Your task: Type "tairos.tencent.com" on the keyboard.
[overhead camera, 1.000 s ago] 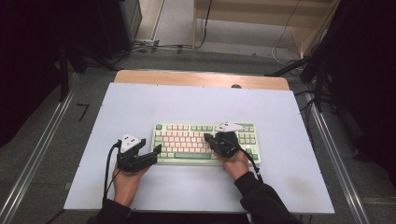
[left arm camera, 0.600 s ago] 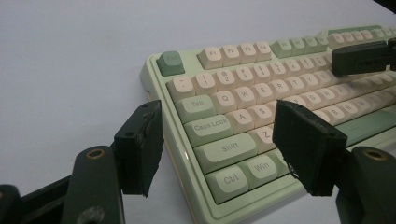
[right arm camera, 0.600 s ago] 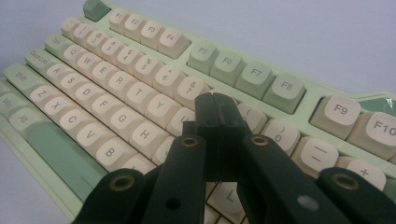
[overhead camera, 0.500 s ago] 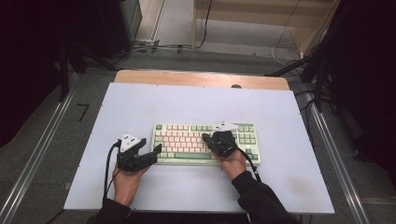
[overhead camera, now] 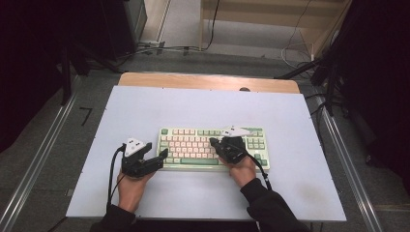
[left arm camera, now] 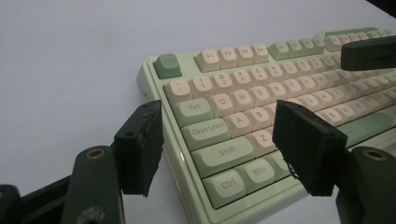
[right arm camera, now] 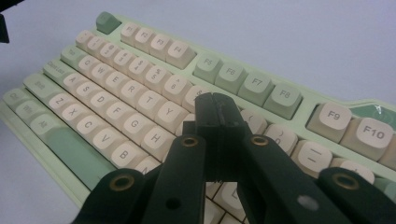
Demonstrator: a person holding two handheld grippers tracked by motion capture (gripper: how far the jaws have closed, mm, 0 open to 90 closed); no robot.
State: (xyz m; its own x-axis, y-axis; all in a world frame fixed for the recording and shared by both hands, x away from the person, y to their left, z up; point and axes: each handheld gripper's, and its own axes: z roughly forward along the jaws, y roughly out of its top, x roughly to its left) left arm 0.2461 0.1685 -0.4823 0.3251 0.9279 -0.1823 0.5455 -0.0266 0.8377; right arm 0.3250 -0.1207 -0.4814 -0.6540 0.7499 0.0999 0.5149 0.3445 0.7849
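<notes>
Right gripper (overhead camera: 216, 142), jaws pressed together and empty, poised over the keyboard (overhead camera: 193, 147) mid-table; left gripper (overhead camera: 163, 157), jaws apart and empty, straddles its 9 o'clock corner on the white table (overhead camera: 203, 106).

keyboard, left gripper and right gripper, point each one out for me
keyboard (overhead camera: 193, 145), high view, on its cream letter keys.
left gripper (left arm camera: 217, 144), left gripper view, midway between its open jaws.
right gripper (right arm camera: 218, 116), right gripper view, at its closed jaw tips over the keys.
</notes>
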